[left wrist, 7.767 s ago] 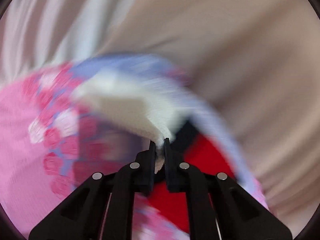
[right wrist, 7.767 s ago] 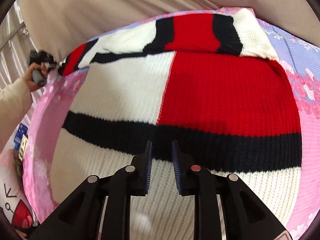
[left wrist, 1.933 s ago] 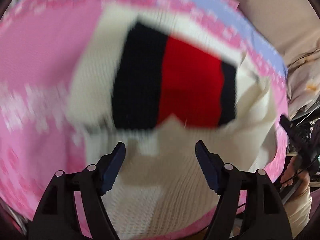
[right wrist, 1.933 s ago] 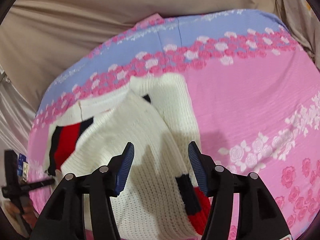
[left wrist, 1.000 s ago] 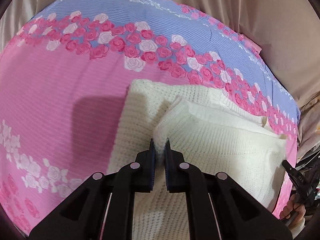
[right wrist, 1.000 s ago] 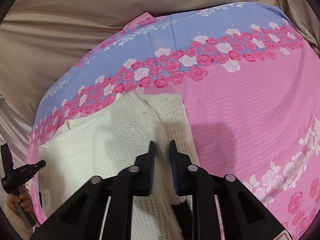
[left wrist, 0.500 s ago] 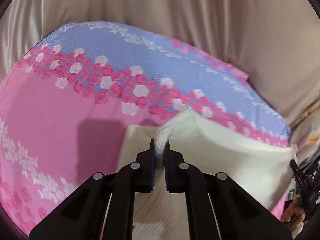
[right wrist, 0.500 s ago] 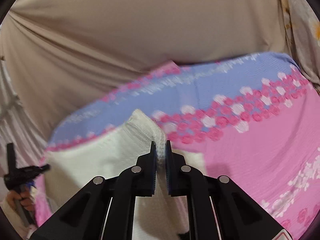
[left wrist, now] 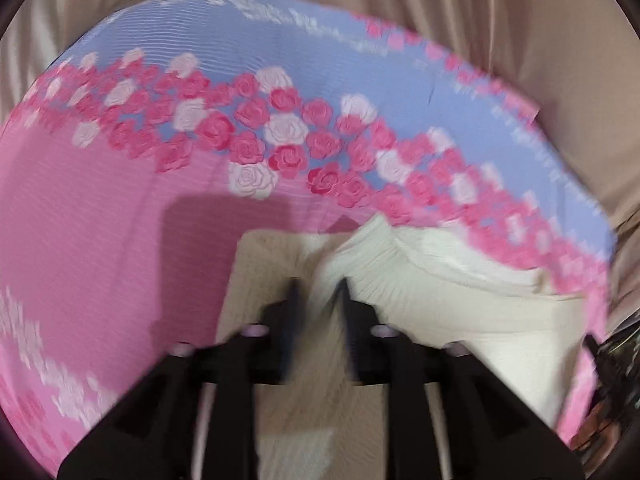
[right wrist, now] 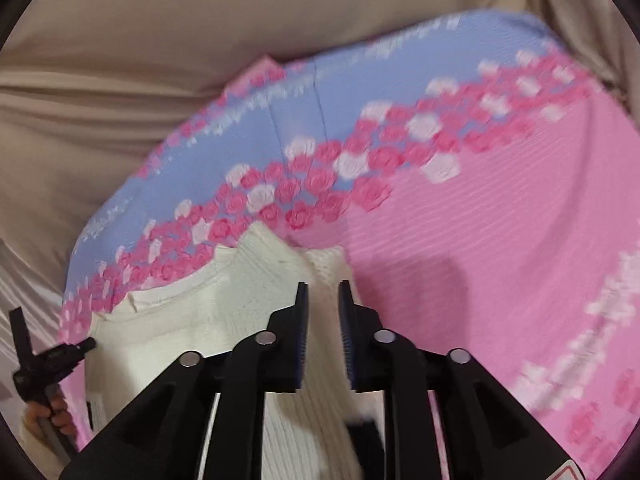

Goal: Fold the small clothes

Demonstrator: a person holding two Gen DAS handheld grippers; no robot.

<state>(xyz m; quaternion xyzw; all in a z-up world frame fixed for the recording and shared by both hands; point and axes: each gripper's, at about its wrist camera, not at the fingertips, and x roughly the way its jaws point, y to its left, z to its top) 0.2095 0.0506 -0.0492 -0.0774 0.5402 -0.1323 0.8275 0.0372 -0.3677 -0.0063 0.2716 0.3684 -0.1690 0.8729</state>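
A cream knit sweater [left wrist: 460, 304] lies folded on the pink and blue flowered bed sheet [left wrist: 100, 208]. In the left wrist view my left gripper [left wrist: 318, 286] hovers over the sweater's near corner, jaws slightly apart with a raised fold of knit just past the tips. In the right wrist view the sweater [right wrist: 208, 320] lies below my right gripper [right wrist: 322, 288], whose jaws stand slightly apart over the other corner. A dark stripe [right wrist: 364, 432] of the sweater shows near the right finger. The left gripper [right wrist: 48, 360] shows at the far left.
A beige curtain [right wrist: 160, 40] hangs behind the bed. The sheet's far edge [left wrist: 360, 20] meets the curtain [left wrist: 520, 20]. My other hand's gripper [left wrist: 604, 364] shows at the right edge of the left wrist view. Bare pink sheet [right wrist: 500, 240] lies to the right of the sweater.
Both grippers have let go of the sweater's corners and opened a little. The lifted fold has dropped toward the bed. Both cameras tilted downward.
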